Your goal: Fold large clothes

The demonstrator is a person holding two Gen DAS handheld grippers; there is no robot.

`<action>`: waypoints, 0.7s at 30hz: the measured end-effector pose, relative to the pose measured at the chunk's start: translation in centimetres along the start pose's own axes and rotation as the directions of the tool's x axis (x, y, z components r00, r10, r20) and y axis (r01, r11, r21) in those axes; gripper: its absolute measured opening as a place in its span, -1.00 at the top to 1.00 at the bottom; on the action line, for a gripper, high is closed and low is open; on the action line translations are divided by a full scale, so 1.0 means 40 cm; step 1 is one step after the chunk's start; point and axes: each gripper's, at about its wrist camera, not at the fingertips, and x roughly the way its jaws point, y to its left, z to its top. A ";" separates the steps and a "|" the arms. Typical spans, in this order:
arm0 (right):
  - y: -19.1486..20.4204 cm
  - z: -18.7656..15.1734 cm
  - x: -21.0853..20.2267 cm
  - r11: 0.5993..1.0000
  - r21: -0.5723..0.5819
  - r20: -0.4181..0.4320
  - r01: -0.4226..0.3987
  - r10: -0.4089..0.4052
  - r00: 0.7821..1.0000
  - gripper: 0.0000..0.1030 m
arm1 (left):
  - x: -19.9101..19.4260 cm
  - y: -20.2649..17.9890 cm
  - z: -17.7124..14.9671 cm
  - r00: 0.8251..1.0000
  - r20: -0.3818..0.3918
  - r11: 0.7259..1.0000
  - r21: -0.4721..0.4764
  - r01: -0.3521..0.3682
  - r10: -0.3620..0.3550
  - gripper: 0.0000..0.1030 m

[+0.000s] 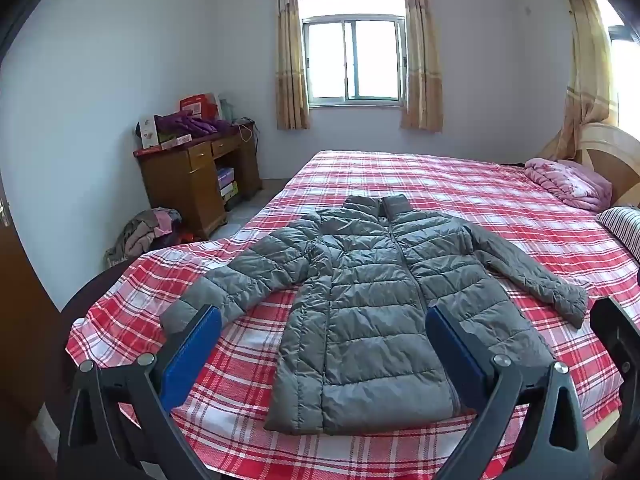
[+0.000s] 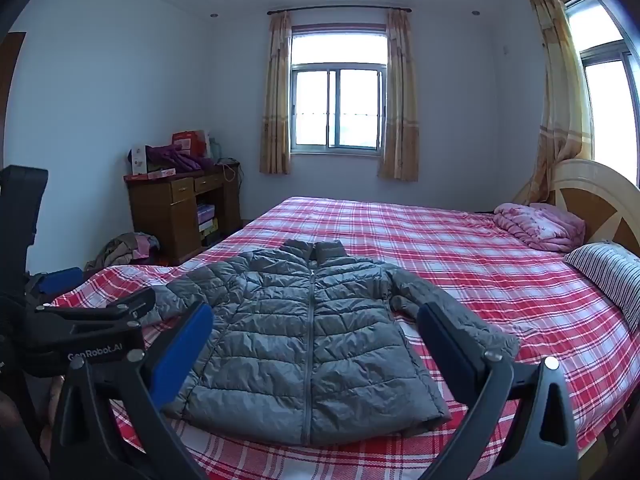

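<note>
Grey puffer jacket (image 1: 372, 320) flat on red plaid bed (image 1: 500, 208), zipped, sleeves spread. Left tongs (image 1: 324, 344) spread wide above jacket hem, gripping nothing. Pink quilt (image 1: 568, 184) beyond jacket, by headboard.

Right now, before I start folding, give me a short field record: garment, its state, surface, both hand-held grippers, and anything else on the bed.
garment: grey puffer jacket
state: lying flat, front up, zipped, both sleeves spread outward, unfolded
surface: bed with red plaid sheet
left hand-held gripper: open, holding nothing, above the jacket's near end
right hand-held gripper: open, holding nothing, above the jacket's near end
also on bed: pink quilt and striped pillow by the headboard, apart from the jacket
</note>
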 end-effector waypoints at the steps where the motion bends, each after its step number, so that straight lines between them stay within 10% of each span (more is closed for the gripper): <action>1: 0.000 0.000 -0.001 1.000 0.000 0.004 -0.001 0.001 1.000 -1.00 | 0.003 -0.003 -0.003 1.000 -0.004 1.000 0.003 0.001 -0.001 -0.98; 21: 0.001 -0.006 0.010 1.000 0.004 -0.015 -0.002 0.002 1.000 -1.00 | 0.008 0.002 0.008 0.999 0.024 1.000 0.016 -0.025 0.024 -0.98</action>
